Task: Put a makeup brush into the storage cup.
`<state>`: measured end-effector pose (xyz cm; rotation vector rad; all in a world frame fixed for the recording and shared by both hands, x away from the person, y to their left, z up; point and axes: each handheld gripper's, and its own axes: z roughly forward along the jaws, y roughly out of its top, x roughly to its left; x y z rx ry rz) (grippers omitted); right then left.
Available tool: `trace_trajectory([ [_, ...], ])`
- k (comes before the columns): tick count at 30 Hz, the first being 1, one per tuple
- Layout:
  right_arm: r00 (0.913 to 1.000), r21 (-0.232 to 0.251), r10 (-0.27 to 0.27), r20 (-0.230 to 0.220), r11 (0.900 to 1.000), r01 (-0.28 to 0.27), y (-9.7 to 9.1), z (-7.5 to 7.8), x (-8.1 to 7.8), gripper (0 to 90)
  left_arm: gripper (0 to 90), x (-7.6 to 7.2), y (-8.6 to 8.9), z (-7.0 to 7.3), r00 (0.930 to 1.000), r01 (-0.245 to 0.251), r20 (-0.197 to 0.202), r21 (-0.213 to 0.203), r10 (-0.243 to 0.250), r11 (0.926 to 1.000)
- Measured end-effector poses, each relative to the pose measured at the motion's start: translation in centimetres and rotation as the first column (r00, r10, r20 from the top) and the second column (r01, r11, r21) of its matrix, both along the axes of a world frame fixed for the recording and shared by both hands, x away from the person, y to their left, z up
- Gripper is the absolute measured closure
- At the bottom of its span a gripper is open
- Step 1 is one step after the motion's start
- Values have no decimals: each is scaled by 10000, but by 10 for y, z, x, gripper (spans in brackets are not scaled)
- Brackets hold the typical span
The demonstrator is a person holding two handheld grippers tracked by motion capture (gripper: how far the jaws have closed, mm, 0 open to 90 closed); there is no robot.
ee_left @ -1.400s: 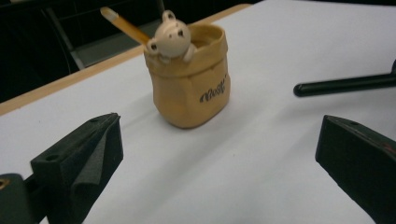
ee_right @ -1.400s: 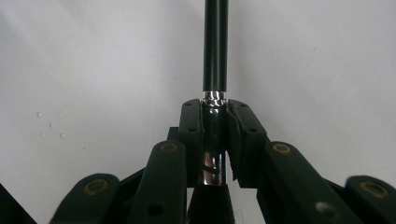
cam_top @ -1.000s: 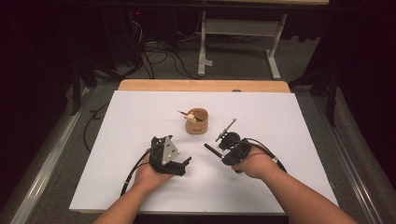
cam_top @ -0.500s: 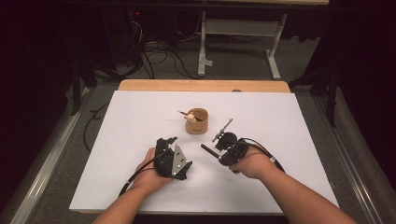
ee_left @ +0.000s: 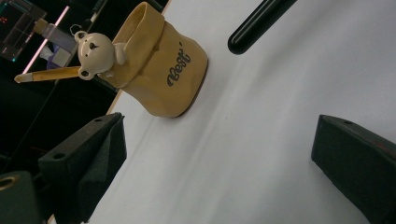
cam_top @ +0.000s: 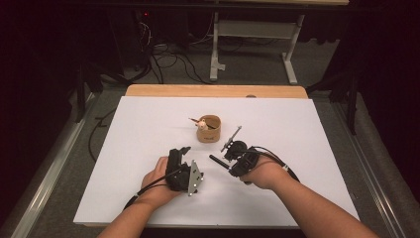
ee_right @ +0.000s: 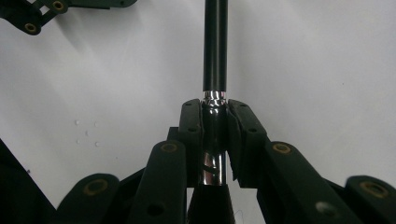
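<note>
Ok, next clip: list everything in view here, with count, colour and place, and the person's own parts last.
pen holder: 1, tan, shaped like a sack with dark lettering, standing mid-table
bear figure: 1, cream, at the holder's rim
pencil: 1, yellow, sticking out of the holder beside the bear
pen: 1, black with a chrome band, clamped in the right gripper
table: 1, white top with a wooden far edge
floor cables: several, black, beyond the table
stand legs: 1 frame, white, on the floor behind
left gripper: 1, black, open, near the holder
right gripper: 1, black, shut on the pen
forearms: 2, entering from the bottom edge
</note>
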<state>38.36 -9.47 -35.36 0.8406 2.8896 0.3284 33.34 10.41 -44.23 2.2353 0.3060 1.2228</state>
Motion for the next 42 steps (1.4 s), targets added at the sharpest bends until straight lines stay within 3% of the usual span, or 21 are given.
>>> trace_trajectory([
  [11,9996,-162,208,-174,9996,-211,5,1,-2,791,61,-3,-1,-1,9987,126,483,730,-161,9973],
  [42,9922,-383,1201,-334,9919,-1214,27,-1,-4,791,217,-11,-4,-5,9910,502,1145,1643,-696,9851],
])
